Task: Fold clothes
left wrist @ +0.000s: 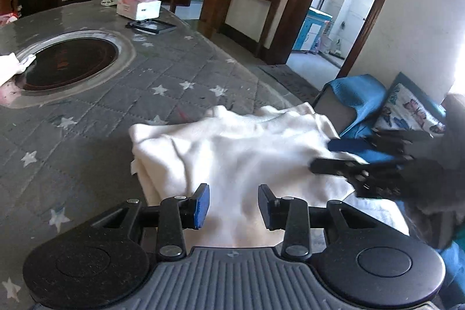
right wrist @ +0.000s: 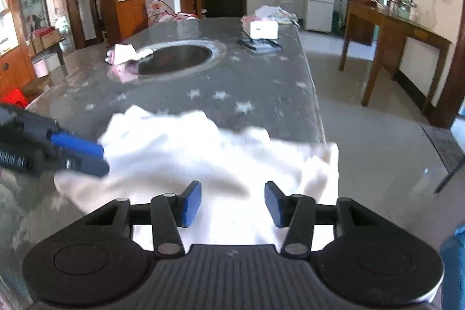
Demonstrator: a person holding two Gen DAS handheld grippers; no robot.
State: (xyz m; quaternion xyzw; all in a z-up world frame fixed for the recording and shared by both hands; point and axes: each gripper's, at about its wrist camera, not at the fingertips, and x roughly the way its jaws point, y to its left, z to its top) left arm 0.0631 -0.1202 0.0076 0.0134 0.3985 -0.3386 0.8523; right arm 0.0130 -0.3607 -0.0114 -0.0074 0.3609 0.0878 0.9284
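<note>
On table [left wrist: 96, 112] – 1 white garment [left wrist: 232, 147] | 2 claws: L [left wrist: 234, 207], R [right wrist: 232, 204] – both agape

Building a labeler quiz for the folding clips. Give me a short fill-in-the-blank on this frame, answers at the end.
1. The garment lying on the table is ____ in colour.
2. The grey table cover is printed with white ____.
3. The left gripper has its jaws ____, nothing pinched between them.
4. The round recess in the tabletop looks ____ inside.

Answers: white; stars; open; dark
</note>
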